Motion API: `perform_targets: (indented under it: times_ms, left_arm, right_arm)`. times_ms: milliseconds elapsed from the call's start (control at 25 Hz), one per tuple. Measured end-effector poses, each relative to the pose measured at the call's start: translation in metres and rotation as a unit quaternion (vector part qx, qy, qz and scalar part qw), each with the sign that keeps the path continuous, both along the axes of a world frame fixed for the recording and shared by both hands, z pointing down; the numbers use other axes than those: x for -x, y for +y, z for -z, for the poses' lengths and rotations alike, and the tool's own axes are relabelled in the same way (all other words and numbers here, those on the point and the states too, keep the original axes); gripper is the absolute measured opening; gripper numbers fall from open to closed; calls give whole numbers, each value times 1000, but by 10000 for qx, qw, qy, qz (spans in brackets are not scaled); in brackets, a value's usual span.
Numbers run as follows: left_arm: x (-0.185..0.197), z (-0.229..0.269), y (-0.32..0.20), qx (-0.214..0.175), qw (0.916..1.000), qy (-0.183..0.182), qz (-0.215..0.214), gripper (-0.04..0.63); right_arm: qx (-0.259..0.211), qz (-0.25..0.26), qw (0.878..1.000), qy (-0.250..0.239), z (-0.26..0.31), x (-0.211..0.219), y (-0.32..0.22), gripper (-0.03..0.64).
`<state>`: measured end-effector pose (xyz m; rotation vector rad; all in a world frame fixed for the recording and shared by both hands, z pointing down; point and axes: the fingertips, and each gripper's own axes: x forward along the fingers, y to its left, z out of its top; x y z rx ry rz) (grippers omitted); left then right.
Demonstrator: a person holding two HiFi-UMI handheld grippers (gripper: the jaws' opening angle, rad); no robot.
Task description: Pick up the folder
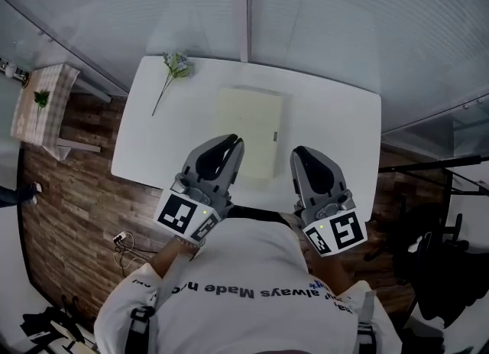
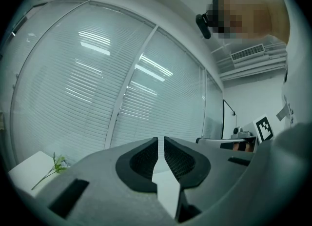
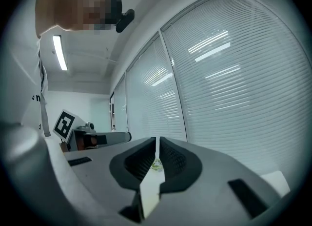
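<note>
A pale cream folder [image 1: 248, 129] lies flat in the middle of the white table [image 1: 336, 115]. Both grippers point level over the table's near edge. My left gripper [image 1: 235, 141] is shut, and its tip shows over the folder's near left part. My right gripper [image 1: 299, 152] is shut too, just right of the folder's near right corner. The left gripper view shows the left gripper [image 2: 161, 140] with its jaws together and nothing between them. The right gripper [image 3: 157, 140] looks the same in the right gripper view. Neither view lets me tell whether a gripper touches the folder.
A flower sprig [image 1: 173, 71] lies on the table's far left corner. A small side table with a checked cloth [image 1: 42, 108] stands on the wooden floor at the left. Window blinds [image 1: 321, 8] run behind the table. Dark stands [image 1: 439, 253] crowd the right side.
</note>
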<state>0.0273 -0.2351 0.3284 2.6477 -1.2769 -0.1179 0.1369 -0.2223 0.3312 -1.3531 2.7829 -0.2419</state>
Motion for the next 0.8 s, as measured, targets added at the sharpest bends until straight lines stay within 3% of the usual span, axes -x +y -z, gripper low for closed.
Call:
perform_targets:
  times_ms: [480, 800]
  left_arm:
    - [30, 2, -30, 24, 9999, 11, -165, 43]
    - [37, -28, -35, 293, 9989, 13, -374, 44]
  right_arm:
    - [6, -152, 9999, 17, 2, 32, -27, 28]
    - [149, -285, 9994, 129, -16, 35, -35, 31]
